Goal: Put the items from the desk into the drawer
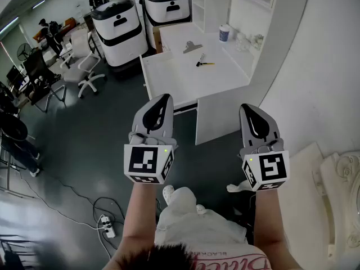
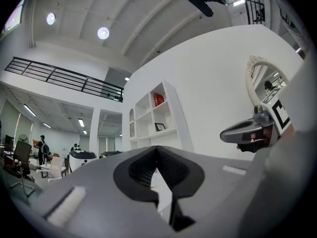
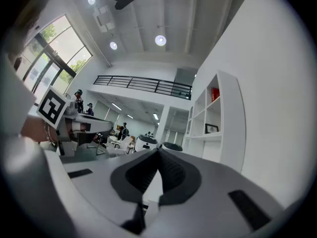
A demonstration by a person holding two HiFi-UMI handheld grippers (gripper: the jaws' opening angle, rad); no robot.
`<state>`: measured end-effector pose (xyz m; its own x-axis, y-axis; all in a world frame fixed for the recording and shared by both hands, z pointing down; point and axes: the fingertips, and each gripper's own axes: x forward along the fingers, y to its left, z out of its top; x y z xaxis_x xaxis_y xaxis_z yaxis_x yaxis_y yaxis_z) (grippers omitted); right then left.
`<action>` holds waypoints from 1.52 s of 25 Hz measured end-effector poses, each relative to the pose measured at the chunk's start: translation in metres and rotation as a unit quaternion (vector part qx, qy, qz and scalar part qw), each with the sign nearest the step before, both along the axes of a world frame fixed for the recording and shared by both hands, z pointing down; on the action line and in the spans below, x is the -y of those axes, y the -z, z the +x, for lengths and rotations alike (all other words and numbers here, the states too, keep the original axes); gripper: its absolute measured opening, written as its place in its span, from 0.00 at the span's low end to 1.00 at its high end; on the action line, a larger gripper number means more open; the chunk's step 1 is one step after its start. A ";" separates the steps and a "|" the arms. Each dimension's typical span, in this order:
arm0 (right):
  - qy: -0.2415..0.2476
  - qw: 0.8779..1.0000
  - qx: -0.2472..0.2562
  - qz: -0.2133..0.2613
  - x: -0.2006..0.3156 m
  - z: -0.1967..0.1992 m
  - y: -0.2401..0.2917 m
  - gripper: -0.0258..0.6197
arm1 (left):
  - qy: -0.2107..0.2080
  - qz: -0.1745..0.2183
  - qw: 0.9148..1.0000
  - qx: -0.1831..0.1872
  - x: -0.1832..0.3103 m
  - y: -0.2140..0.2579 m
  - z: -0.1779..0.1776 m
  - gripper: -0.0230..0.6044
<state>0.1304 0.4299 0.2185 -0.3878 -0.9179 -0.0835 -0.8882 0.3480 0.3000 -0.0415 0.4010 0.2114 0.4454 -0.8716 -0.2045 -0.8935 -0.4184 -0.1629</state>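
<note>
Small items on the desk too tiny to identify; shelf cut off above.

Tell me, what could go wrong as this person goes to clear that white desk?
1. Cables and a power strip lie on the floor near the person's feet: a possible trip.
2. The cup stands upright far back on the desk; a clumsy pinch might tip it.
3. The left gripper and right gripper are both shut and empty; the thin yellow-ended tool may slip from their jaws.
</note>
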 end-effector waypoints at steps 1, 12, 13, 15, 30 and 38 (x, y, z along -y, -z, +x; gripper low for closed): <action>-0.003 1.000 0.005 0.006 0.001 0.004 0.006 0.05 | 0.003 0.005 1.000 -0.002 0.001 0.005 -0.002 0.05; -0.030 0.999 0.031 0.014 0.035 0.026 0.023 0.05 | 0.010 0.019 1.000 -0.013 0.039 0.025 -0.007 0.05; -0.033 0.999 0.034 0.012 0.042 0.028 0.021 0.05 | 0.009 0.017 1.000 -0.014 0.048 0.023 -0.007 0.05; -0.038 0.999 0.037 0.008 0.058 0.029 0.018 0.05 | 0.006 0.011 1.000 -0.019 0.067 0.019 -0.007 0.05; -0.050 0.998 0.018 -0.033 0.243 0.016 -0.002 0.05 | -0.021 -0.028 0.999 -0.025 0.280 0.000 0.002 0.05; -0.075 0.996 0.018 -0.042 0.324 0.014 -0.005 0.05 | -0.050 -0.046 0.997 -0.022 0.371 -0.007 0.012 0.05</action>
